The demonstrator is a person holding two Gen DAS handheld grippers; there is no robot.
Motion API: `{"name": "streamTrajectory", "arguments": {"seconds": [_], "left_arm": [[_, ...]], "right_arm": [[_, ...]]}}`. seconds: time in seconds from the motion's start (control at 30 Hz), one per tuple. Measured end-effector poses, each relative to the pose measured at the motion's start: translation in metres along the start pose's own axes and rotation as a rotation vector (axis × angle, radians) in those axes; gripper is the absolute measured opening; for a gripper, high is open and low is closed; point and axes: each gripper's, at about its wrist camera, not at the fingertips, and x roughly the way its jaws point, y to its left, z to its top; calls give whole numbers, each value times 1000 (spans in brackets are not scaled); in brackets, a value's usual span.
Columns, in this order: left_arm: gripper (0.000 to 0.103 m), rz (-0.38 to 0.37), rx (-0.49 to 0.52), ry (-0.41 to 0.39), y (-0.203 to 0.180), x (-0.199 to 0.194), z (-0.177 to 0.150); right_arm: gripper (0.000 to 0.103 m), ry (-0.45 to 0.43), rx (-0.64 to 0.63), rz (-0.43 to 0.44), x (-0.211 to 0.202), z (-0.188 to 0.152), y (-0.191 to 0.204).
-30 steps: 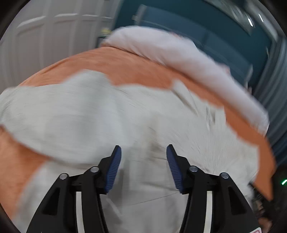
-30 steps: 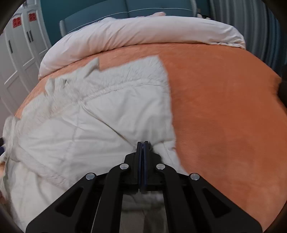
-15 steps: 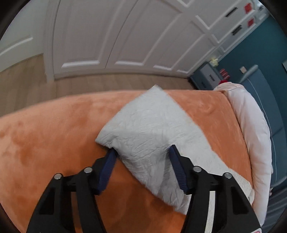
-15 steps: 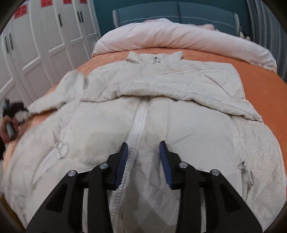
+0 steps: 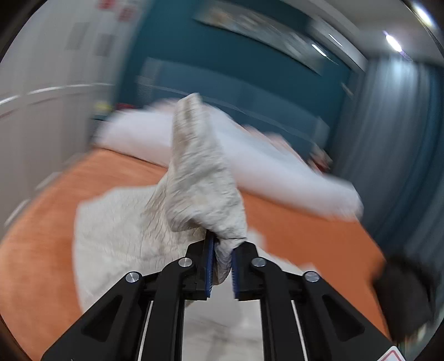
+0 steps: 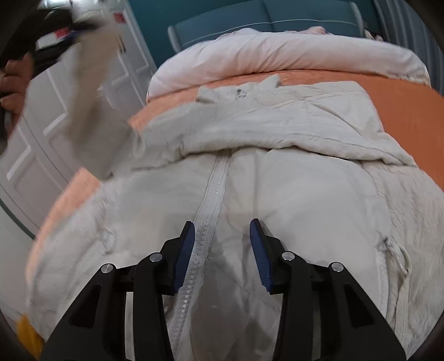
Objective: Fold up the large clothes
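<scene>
Jacket (image 6: 277, 172), cream and padded, lies zipped across the frame centre on the orange blanket (image 6: 405, 100). Left gripper (image 5: 221, 266) pinches its sleeve (image 5: 199, 177), raised at centre, presumably to fold it inward. Right gripper (image 6: 222, 250) hovers spread over the zipper (image 6: 208, 216). Duvet (image 6: 277, 55) and teal headboard (image 6: 263, 22) fill the upper frame.

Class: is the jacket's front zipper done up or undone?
Done up: the zipper runs closed down the jacket, both front panels joined.
</scene>
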Motion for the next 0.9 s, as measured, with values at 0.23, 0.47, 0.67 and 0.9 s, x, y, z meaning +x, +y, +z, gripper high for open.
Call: {"name": "streamTrajectory", "arguments": {"seconds": [0.23,0.47,0.67,0.9], "left_arm": [[60,-81,100,249,-91,68,-124],[65,151,-4,254,27,21,-133],[65,424,-94,214,136,15,-110],[64,495,-131,236,175,40,-114]], "right_arm": [[56,-41,98,-9,-69,-4,-46],[59,-36,97,-81,-76,55,-83],[65,30,246,-15,-5,115,-80],[10,144,212,-85,71,143,-53]]}}
